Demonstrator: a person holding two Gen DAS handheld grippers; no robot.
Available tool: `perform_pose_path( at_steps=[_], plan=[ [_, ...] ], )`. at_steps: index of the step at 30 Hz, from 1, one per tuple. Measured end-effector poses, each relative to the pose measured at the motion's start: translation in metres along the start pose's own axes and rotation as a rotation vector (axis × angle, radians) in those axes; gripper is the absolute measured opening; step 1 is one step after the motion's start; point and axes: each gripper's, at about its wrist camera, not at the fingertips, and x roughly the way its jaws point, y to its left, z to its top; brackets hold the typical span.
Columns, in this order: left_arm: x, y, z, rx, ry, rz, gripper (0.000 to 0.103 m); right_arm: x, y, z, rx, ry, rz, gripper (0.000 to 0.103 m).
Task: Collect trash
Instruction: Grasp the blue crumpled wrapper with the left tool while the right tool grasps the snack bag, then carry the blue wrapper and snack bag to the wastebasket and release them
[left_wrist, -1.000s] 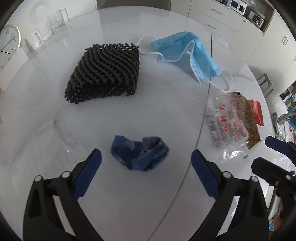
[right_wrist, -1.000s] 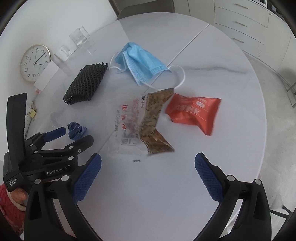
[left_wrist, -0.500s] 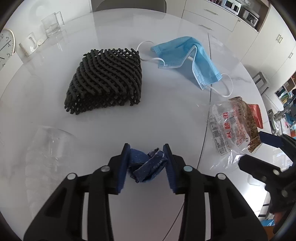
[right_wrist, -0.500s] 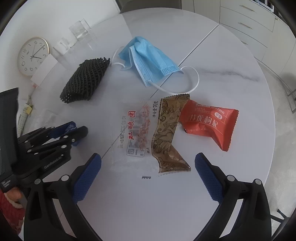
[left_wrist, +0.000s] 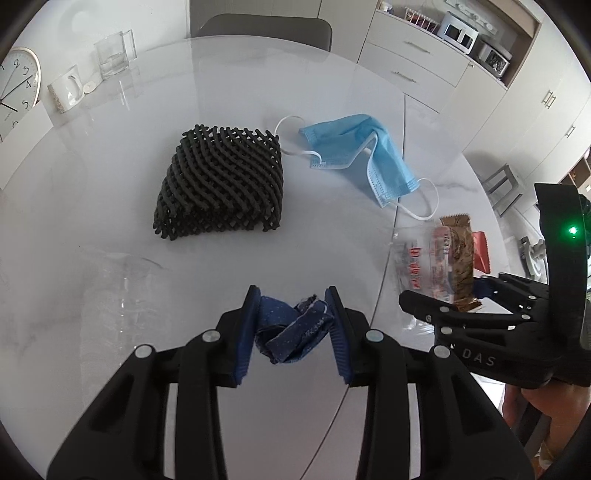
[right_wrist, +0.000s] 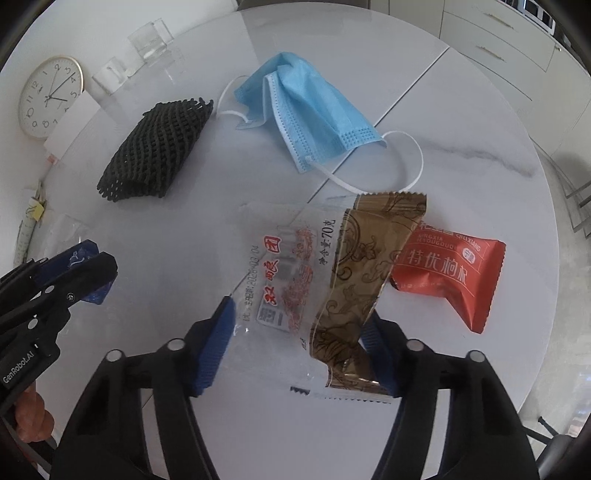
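One clear-and-brown wrapper (right_wrist: 328, 291) lies lengthwise between the right gripper (right_wrist: 295, 347) fingers.

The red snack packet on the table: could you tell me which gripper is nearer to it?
Right. The right gripper straddles the clear-and-brown wrapper lying against the red snack packet; the left gripper holds the blue scrap farther away.

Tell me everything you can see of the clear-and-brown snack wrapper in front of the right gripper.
The clear-and-brown snack wrapper is an empty, flattened plastic packet: one half transparent with red characters and a printed label, the other glossy brown with scrollwork, both ends serrated. It lies crinkled on the white marble table, its brown edge overlapping the red snack packet. Its near end sits between the jaws of the right gripper, which have just been closing around it; whether the pads press it yet is unclear.
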Motion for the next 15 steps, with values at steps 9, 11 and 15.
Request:
perform_pose_path(
  at_steps=[9, 11, 15],
  plan=[
    [-0.014, -0.009, -0.009, -0.004, -0.009, -0.008, 0.036, -0.019, -0.001, -0.008, -0.004, -0.012, 0.082, 0.036],
    [-0.019, -0.014, -0.011, 0.003, -0.012, -0.005, 0.036, -0.028, -0.004, -0.012, -0.001, -0.027, 0.096, 0.036],
    [-0.03, -0.036, -0.016, 0.035, -0.018, -0.018, 0.036, -0.057, -0.024, -0.03, 0.027, -0.046, 0.127, 0.036]
  ],
)
